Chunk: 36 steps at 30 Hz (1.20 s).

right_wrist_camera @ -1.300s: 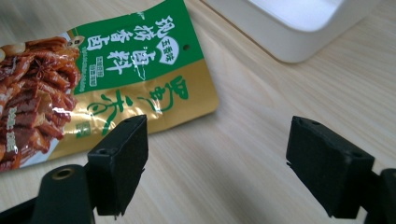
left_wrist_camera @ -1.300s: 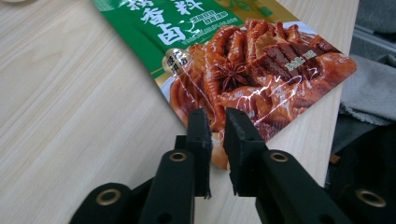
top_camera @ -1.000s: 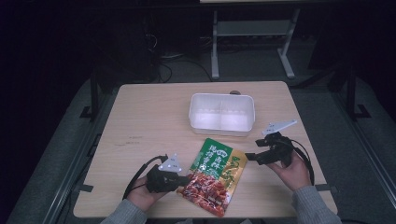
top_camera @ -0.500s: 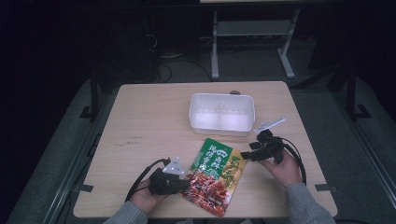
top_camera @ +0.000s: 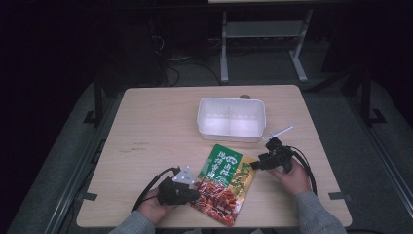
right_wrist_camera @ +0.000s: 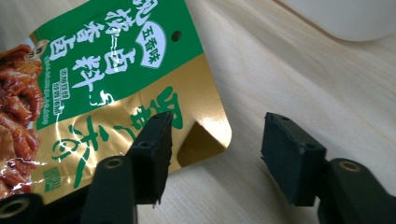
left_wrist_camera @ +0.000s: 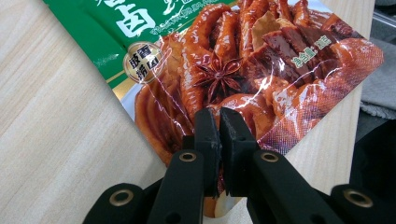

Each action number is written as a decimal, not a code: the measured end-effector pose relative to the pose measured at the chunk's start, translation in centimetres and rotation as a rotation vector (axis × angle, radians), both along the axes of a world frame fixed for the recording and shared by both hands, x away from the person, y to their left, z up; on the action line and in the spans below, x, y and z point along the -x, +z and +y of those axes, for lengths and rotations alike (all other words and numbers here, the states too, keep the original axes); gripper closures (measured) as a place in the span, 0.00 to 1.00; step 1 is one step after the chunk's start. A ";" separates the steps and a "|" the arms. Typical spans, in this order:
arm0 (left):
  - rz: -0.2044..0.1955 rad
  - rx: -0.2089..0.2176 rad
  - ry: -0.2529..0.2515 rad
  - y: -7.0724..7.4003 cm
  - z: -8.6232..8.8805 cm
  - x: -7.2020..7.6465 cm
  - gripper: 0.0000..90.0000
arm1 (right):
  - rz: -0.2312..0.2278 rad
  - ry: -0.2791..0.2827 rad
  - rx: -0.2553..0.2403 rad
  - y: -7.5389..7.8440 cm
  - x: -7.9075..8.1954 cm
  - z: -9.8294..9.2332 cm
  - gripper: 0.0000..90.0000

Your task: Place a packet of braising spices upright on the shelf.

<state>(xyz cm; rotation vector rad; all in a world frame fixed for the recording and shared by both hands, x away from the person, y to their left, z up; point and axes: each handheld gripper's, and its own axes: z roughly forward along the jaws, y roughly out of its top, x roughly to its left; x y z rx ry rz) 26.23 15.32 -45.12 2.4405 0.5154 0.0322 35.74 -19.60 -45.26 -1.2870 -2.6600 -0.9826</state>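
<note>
A snack packet, green and gold at the top and red with a food picture below, lies flat near the table's front edge. My left gripper is shut on the packet's lower left edge, its jaws pinched together over the red print. My right gripper is low at the packet's upper right corner. It is open and its jaws have just been closing. The gold corner of the packet lies between the right gripper's pads, which do not press it.
A white two-compartment container stands on the wooden table behind the packet; its edge shows beyond the right jaws. Both hands rest on the table's near edge. A metal stand is on the dark floor behind.
My right gripper has come down and slid left toward the packet's gold corner, with its jaws narrower. The left gripper and the packet have stayed put.
</note>
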 end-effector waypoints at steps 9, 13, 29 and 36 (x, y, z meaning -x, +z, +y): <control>-0.003 -0.012 -0.002 -0.1 -0.1 0.0 0.95 | 0.014 0.043 -0.040 0.0 0.1 0.5 0.57; -0.003 -0.011 -0.002 -0.1 -0.1 0.0 0.95 | -0.003 0.055 -0.034 0.2 0.4 0.8 0.58; 0.003 -0.001 0.007 -0.2 -0.1 0.0 0.94 | 0.003 0.090 -0.147 1.4 0.8 0.3 0.68; 0.003 -0.003 0.007 -0.2 -0.1 -0.1 0.94 | 0.016 0.124 -0.148 1.4 0.9 0.9 0.71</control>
